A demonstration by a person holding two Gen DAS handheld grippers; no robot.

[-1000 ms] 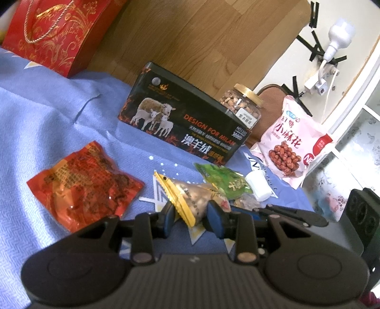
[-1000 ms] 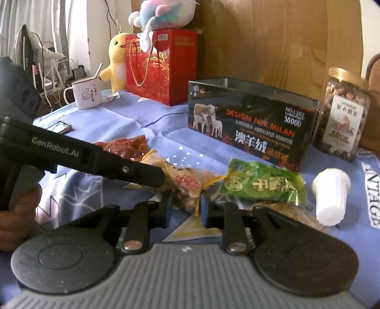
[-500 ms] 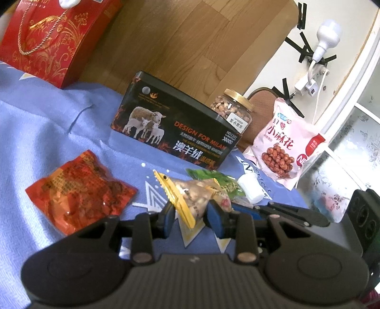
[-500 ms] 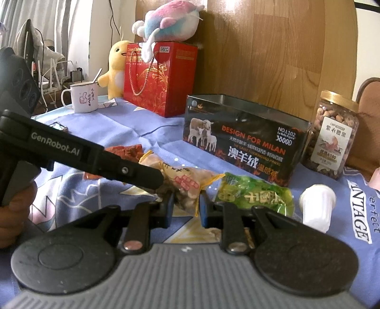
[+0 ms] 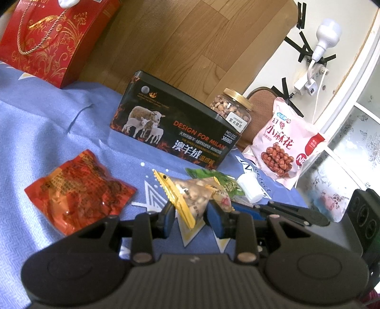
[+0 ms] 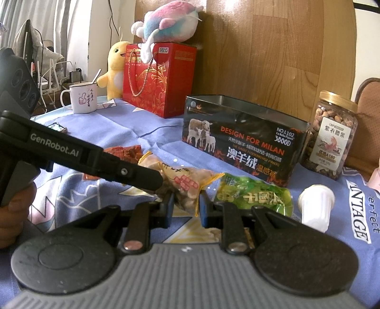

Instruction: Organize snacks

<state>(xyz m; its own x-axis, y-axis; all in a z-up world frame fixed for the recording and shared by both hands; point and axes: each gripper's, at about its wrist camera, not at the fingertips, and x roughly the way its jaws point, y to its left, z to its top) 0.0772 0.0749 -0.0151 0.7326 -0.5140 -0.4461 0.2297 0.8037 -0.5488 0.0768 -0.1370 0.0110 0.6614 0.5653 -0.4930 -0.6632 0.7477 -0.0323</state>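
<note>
A: Tongs first. What have they got?

B: Both pairs pinch the same thing. The left tongs (image 5: 191, 211) are closed on the yellow-edged snack packet (image 5: 197, 197) at its near end, blue pads pressed on either side. The right tongs (image 6: 184, 205) grip the packet's other end.

A: Where is that packet relative to the black tin?

B: In front of the black tin (image 6: 239, 142), on the viewer's side, held between the two tongs just over the blue cloth (image 5: 47, 133). Whether it rests on the cloth I cannot tell.

A: And the other snacks?

B: The green packet (image 6: 254, 192) lies flat on the cloth in front of the tin, just beside the held packet. The white cup (image 6: 314, 204) lies on its side in front of the tin's right corner. The red packet (image 5: 78, 190) lies in front of the tin to its left, well apart from it. The nut jar (image 6: 332, 135), gold lid on, stands upright just right of the tin. The pink bag (image 5: 282, 145) leans beyond the jar, further right.

A: Behind the tin?

B: A red gift bag (image 6: 159, 78) stands back and to the left, with a plush toy (image 6: 166, 20) on top. The tin itself is open at the top.
</note>
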